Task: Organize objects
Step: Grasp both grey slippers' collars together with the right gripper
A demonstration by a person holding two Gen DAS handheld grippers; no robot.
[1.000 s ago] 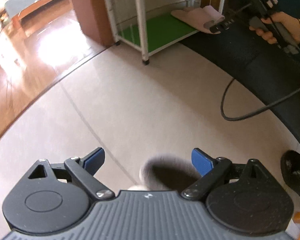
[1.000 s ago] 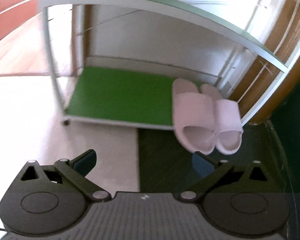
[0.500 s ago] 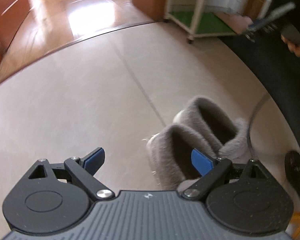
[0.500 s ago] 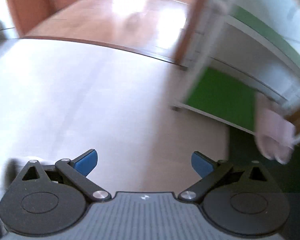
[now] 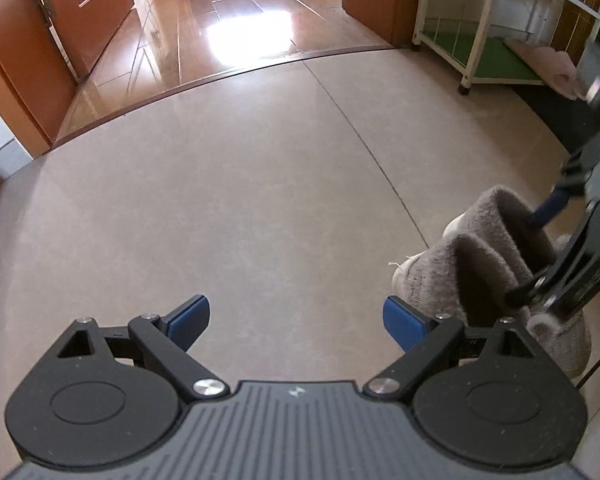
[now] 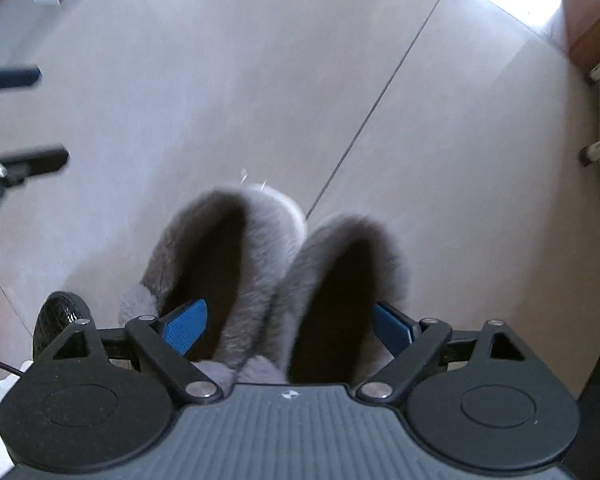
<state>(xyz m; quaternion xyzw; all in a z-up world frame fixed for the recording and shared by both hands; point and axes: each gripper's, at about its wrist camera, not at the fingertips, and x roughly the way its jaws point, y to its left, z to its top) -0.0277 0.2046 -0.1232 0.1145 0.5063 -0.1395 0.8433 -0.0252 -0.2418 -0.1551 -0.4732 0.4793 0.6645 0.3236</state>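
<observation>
Entry, organizing objects. My right gripper (image 6: 288, 322) pointed steeply down over a pair of grey fluffy slippers (image 6: 276, 268) standing side by side on the beige tiled floor (image 5: 240, 184). One blue pad (image 6: 186, 326) sat inside the opening of the left-hand slipper, the other at the outer edge of the right-hand slipper, so the adjoining walls of both slippers lay between the jaws. The jaws were wide and closing; I could not see the pads pressing on the plush, so I recorded no grip. The view was somewhat motion-blurred.

From the left wrist view, my left gripper (image 5: 296, 318) hung over bare floor with its jaws spread wide and nothing between them. The same slippers showed at the right of that view, just beside my right-hand fingertip (image 5: 404, 326), with the right gripper's dark body reaching down into them.

Further back in the left view, a white shoe rack (image 5: 472, 36) with a green shelf stood at the upper right. A pair of pale pink slippers (image 5: 548, 62) lay on that shelf, toes overhanging its front edge. A dark mat (image 5: 552, 112) lay on the floor in front of the rack. Beyond the tile edge ran glossy reddish-brown flooring (image 5: 220, 28), with a brown door (image 5: 80, 12) at the upper left.
</observation>
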